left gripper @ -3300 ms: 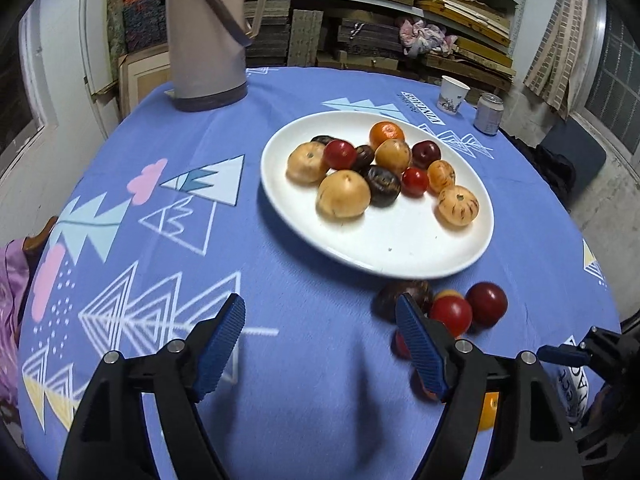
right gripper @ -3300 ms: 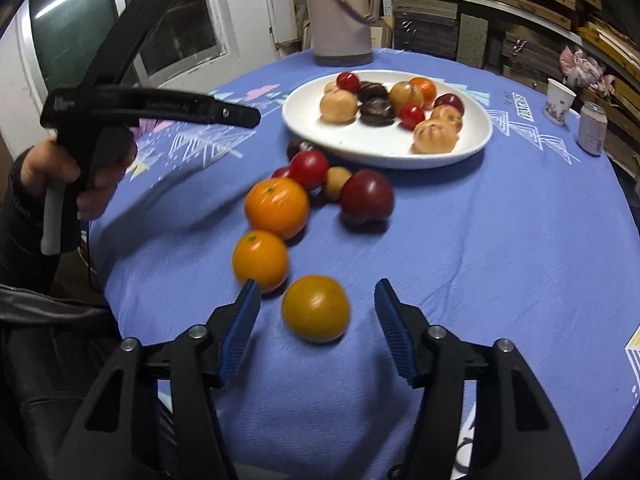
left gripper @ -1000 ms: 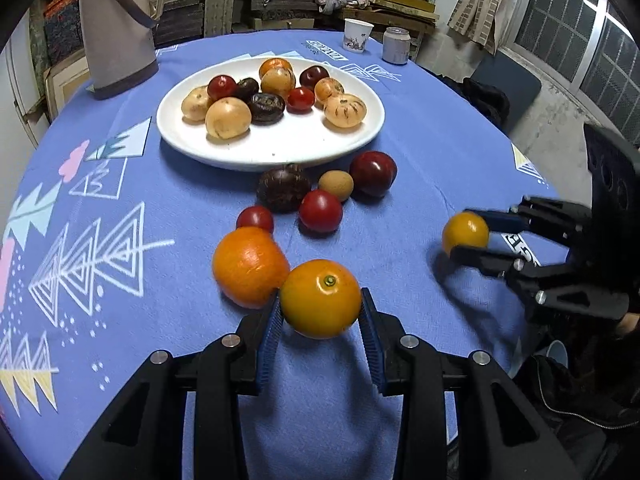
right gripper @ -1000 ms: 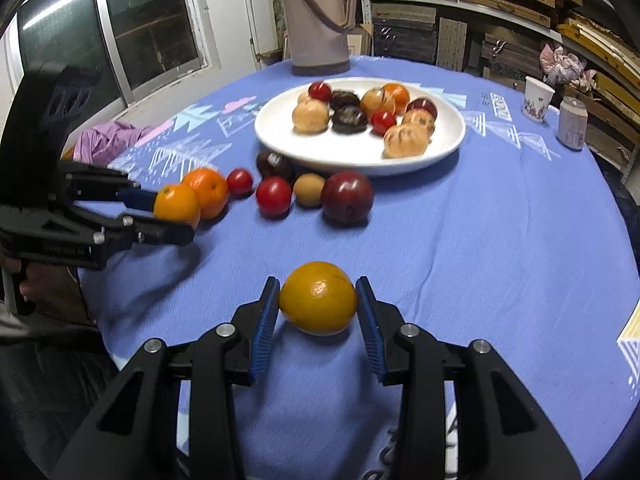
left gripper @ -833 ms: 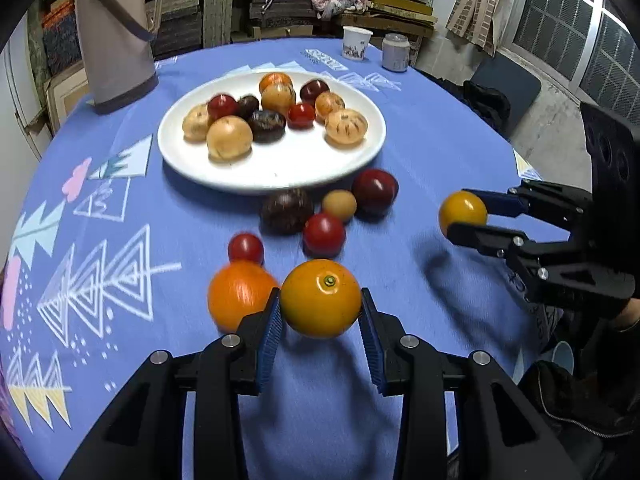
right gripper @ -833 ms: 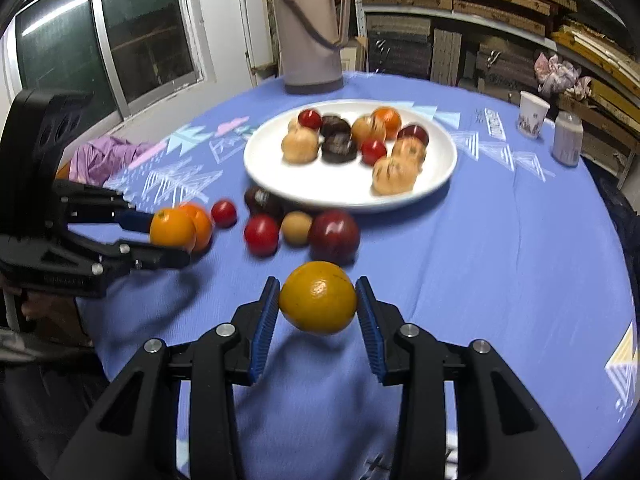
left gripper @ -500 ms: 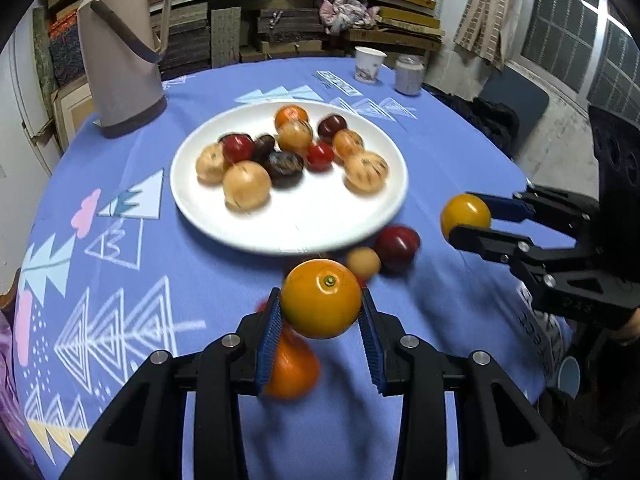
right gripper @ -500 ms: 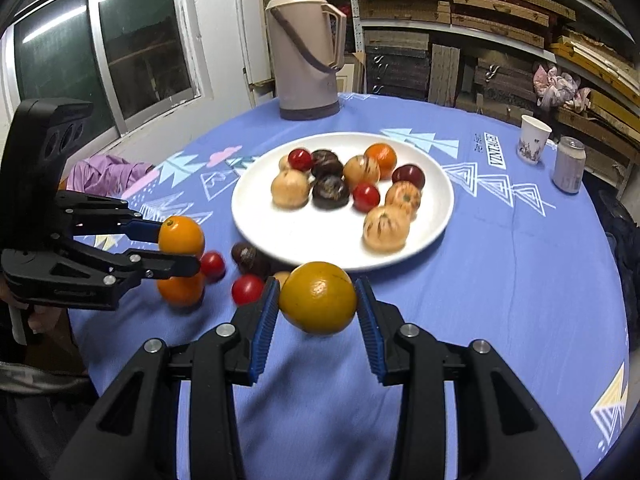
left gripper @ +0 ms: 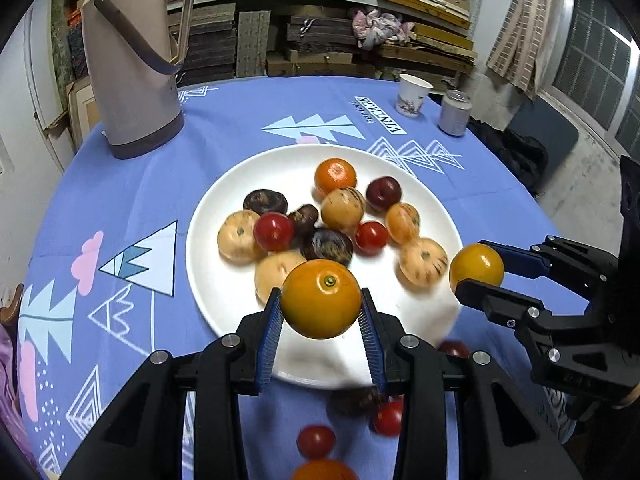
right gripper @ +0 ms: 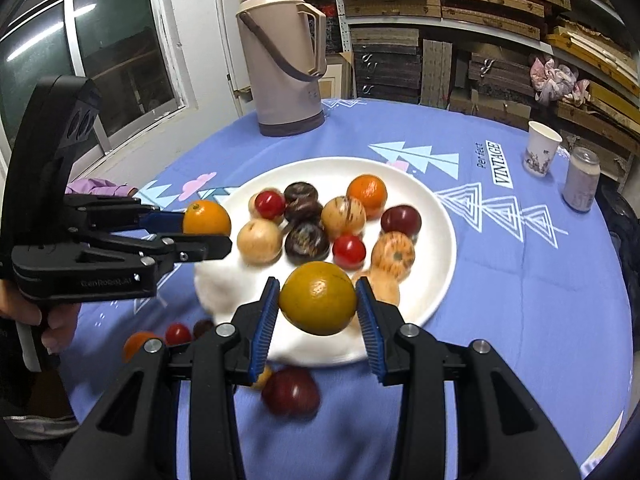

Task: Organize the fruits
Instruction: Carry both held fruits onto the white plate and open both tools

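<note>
My left gripper (left gripper: 320,296) is shut on an orange (left gripper: 321,312) and holds it in the air over the near part of the white plate (left gripper: 208,300). My right gripper (right gripper: 317,292) is shut on a yellower orange (right gripper: 317,308), also above the plate's (right gripper: 444,256) near rim. Each gripper shows in the other's view, the right gripper (left gripper: 474,270) at the plate's right side and the left gripper (right gripper: 208,226) at its left side. Several fruits lie on the plate. Loose ones remain on the blue cloth: cherry tomatoes (left gripper: 316,440), a dark plum (right gripper: 291,392) and an orange (right gripper: 138,342).
A tall beige thermos (left gripper: 132,60) stands at the table's far left. A paper cup (left gripper: 412,94) and a can (left gripper: 454,114) sit at the far right. A person's hand (right gripper: 56,324) grips the left tool's handle. Shelves and a window surround the round table.
Both grippers have risen off the cloth with their oranges and moved forward to the plate. The loose fruits now lie below and behind the fingers.
</note>
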{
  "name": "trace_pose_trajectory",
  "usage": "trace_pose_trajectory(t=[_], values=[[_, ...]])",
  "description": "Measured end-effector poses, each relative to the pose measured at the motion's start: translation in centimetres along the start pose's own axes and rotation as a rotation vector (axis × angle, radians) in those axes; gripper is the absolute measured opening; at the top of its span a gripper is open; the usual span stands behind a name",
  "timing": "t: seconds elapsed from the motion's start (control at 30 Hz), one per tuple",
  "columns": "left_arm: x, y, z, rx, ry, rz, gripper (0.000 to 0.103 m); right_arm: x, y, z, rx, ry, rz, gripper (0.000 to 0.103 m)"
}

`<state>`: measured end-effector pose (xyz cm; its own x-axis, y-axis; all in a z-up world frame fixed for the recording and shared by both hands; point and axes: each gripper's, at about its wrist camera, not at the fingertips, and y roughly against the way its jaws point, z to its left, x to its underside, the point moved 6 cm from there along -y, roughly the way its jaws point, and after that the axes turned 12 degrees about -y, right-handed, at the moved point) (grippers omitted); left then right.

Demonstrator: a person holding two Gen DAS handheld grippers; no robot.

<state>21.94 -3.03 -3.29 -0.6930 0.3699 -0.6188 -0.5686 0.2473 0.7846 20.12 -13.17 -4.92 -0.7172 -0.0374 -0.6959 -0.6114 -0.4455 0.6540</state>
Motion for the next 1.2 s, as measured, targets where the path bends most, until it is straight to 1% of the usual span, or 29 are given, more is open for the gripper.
trace_pose_trajectory(t=[0.2,0.3,0.5,0.7,0.77,0.8,0.83,0.87,0.9,0.93,1.0,1.07,1.2], values=[[-1.5,-2.0,1.2,-0.013,0.027,0.011,0.038,-2.2,-2.4,-0.8,0.017,-0.026,0.005,0.038],[-2.0,-2.7,1.9,-0.036,0.035,0.009,0.038,-2.7,-3.5,-1.1,0.024,-0.035,0.013,0.038],[-2.4,-3.8,2.8,-0.018,0.067,0.016,0.038,-3.4,-5.4,-1.6,0.042,-0.041,0.027,0.038],[-3.5,-4.5,3.0,-0.010,0.076,0.005,0.038,-4.7,-7.0,-2.0,0.079,-0.011,0.029,0.038],[-3.8,-4.6,3.0,-0.011,0.074,0.000,0.038,-5.0,-7.6,-2.3,0.075,-0.020,0.031,0.039],[-4.1,-4.7,3.1,-0.016,0.070,-0.008,0.038,-5.3,-7.7,-2.6,0.068,-0.033,0.017,0.039],[-4.2,-4.7,3.2,-0.017,0.073,-0.014,0.040,-5.4,-7.8,-2.8,0.065,-0.043,0.013,0.041],[-4.3,-4.6,3.2,-0.010,0.083,-0.018,0.044,-5.5,-7.9,-3.0,0.062,-0.056,0.012,0.044],[-4.4,-4.5,3.3,0.001,0.097,-0.019,0.052,-5.6,-7.9,-3.2,0.055,-0.070,0.009,0.046],[-4.4,-4.4,3.4,0.005,0.107,-0.025,0.058,-5.7,-7.7,-3.4,0.042,-0.086,0.002,0.046],[-4.5,-3.7,3.3,0.006,0.106,-0.049,0.058,-5.6,-7.2,-3.2,0.030,-0.088,-0.010,0.050],[-4.6,-3.2,3.1,0.004,0.089,-0.057,0.058,-5.5,-6.6,-3.0,0.027,-0.078,-0.021,0.053],[-4.3,-2.7,2.6,-0.002,0.071,-0.055,0.058,-4.9,-5.2,-2.8,0.019,-0.075,-0.031,0.054]])
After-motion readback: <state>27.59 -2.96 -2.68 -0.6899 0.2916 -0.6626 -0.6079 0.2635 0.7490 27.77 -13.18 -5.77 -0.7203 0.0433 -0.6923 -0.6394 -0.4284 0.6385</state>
